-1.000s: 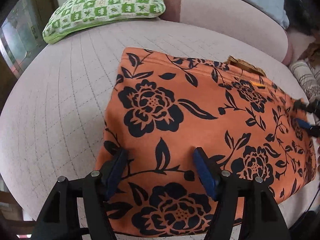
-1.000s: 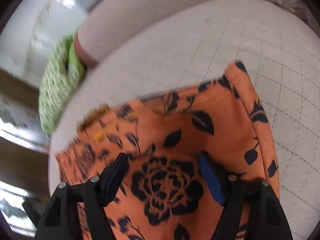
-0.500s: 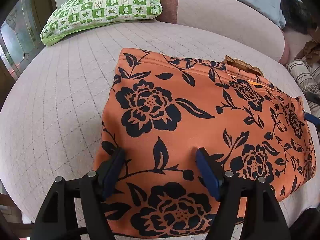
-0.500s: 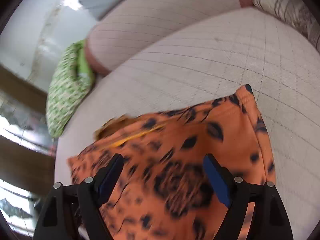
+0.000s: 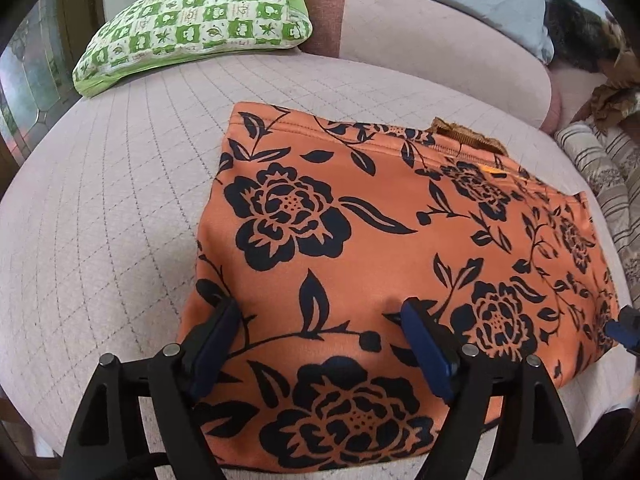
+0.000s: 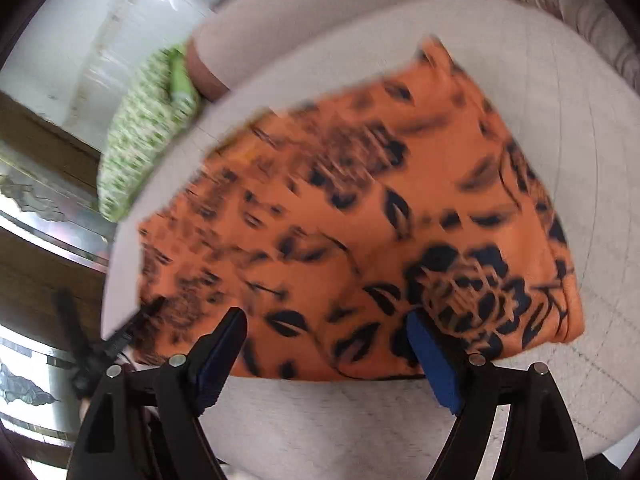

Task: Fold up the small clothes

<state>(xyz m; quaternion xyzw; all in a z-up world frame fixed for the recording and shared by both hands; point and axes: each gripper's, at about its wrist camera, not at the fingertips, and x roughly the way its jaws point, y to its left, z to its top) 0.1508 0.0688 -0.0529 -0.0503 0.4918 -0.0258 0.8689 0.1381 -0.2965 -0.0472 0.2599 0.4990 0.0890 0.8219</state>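
An orange garment [image 5: 380,220] printed with black flowers lies folded flat on a pale quilted sofa seat [image 5: 100,200]. My left gripper [image 5: 320,312] hovers over the garment's near left part. Its jaws are opening, and the cloth beneath them lies flat, not pinched. My right gripper [image 6: 326,320] is open at the near edge of the garment [image 6: 360,200], its blue pads free of the cloth; that view is blurred. A blue tip of the right gripper [image 5: 624,330] shows at the garment's right edge. The left gripper [image 6: 100,344] appears dark at the far left.
A green checked pillow [image 5: 200,16] rests at the back left of the seat, against the sofa's backrest [image 5: 420,40]. A striped cloth [image 5: 600,168] lies at the right end. Wood and glass panels [image 6: 40,220] stand beyond the seat's left edge.
The right gripper has pulled back off the garment to its near edge, so more cloth shows. Both grippers' jaws stand wider. The left gripper has stayed in place.
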